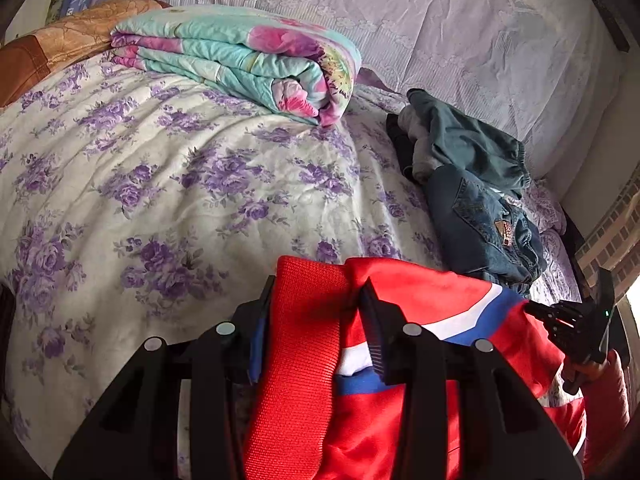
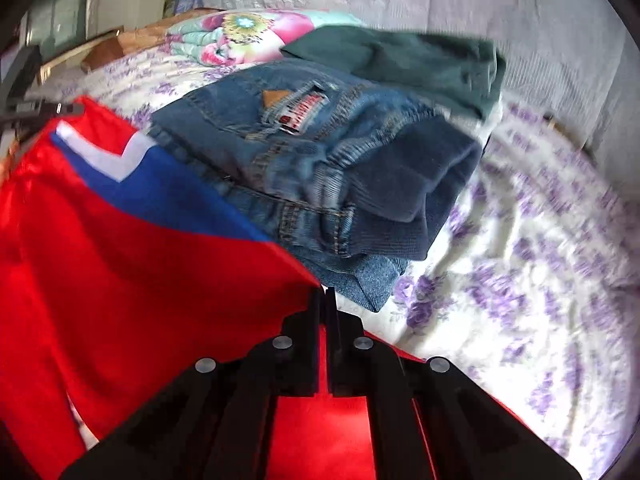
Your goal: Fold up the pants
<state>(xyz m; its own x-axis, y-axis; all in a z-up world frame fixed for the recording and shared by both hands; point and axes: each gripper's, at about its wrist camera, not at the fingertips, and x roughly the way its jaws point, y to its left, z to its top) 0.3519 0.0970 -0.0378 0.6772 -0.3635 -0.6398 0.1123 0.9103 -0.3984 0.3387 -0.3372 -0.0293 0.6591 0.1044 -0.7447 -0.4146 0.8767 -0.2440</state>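
Red pants (image 1: 420, 292) with a blue and white stripe hang over the bed's near edge. In the left wrist view, my left gripper (image 1: 316, 296) is shut on their thick ribbed red waistband (image 1: 296, 360), which bunches up between the two fingers. My right gripper (image 1: 560, 316) shows at the right edge of that view, held by a hand (image 1: 592, 368), on the far side of the red cloth. In the right wrist view, my right gripper (image 2: 324, 294) is shut on a thin corner of the red pants (image 2: 140, 260), which stretch away to the left.
Folded blue jeans (image 1: 480, 216) (image 2: 320, 160) and dark green pants (image 1: 460, 136) (image 2: 420, 64) lie just beyond the red pants. A folded floral quilt (image 1: 240, 56) sits farther back on the purple-flowered sheet (image 1: 160, 168). Pale lavender cloth (image 1: 440, 20) covers the back.
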